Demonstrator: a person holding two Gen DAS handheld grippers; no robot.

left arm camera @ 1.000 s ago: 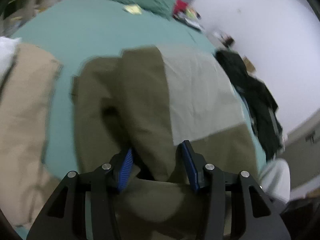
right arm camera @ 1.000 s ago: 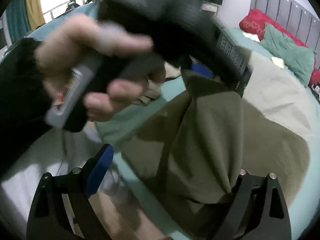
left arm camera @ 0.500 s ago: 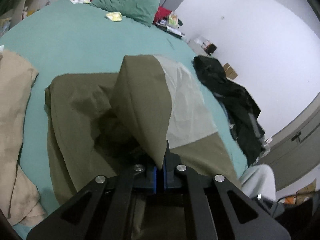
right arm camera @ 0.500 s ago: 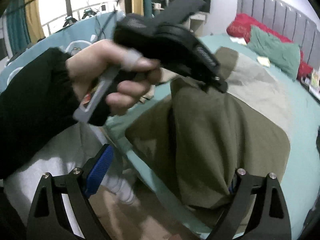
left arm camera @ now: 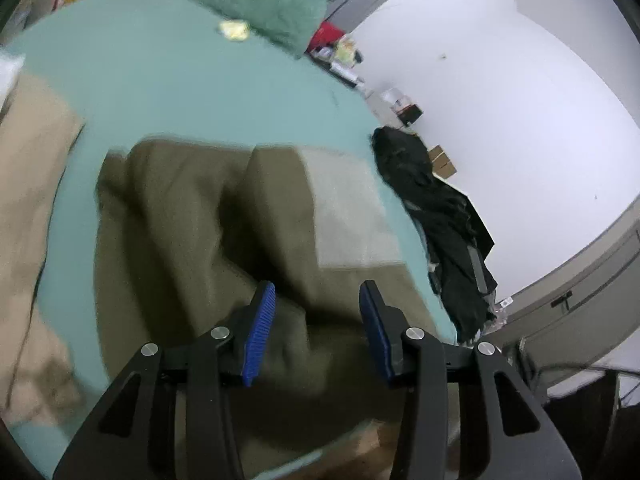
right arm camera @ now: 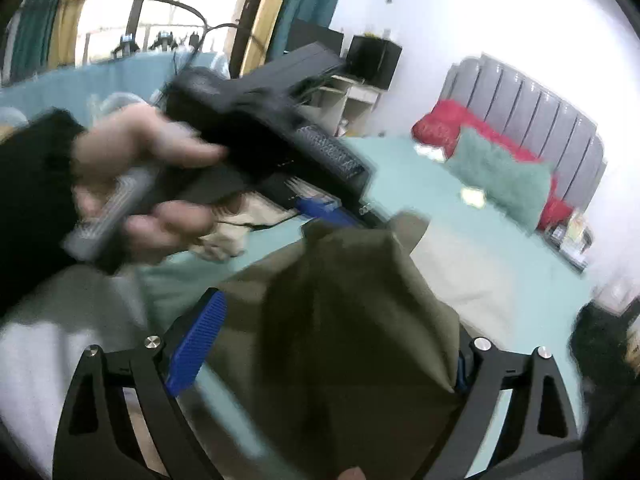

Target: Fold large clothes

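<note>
An olive-green garment (left arm camera: pixel 192 240) with a pale grey-beige panel (left arm camera: pixel 348 216) lies partly folded on the teal bed sheet (left arm camera: pixel 160 92). My left gripper (left arm camera: pixel 316 320) is open just above the garment's near part, holding nothing. In the right wrist view a raised fold of the olive garment (right arm camera: pixel 344 320) drapes between the wide-open fingers of my right gripper (right arm camera: pixel 332 344), and covers the right finger. The left gripper and the hand holding it (right arm camera: pixel 256 152) hover over the top of that fold.
A beige garment (left arm camera: pixel 28 208) lies on the bed at the left. Black clothes (left arm camera: pixel 436 216) hang off the bed's right edge. A green pillow (left arm camera: pixel 264 8) and a red one (right arm camera: pixel 452 120) sit by the grey headboard (right arm camera: pixel 532 108). A white wall is on the right.
My left gripper was shut on the olive fold half a second ago; now it is open and the fold has dropped lower. The right gripper stays open, now looking higher.
</note>
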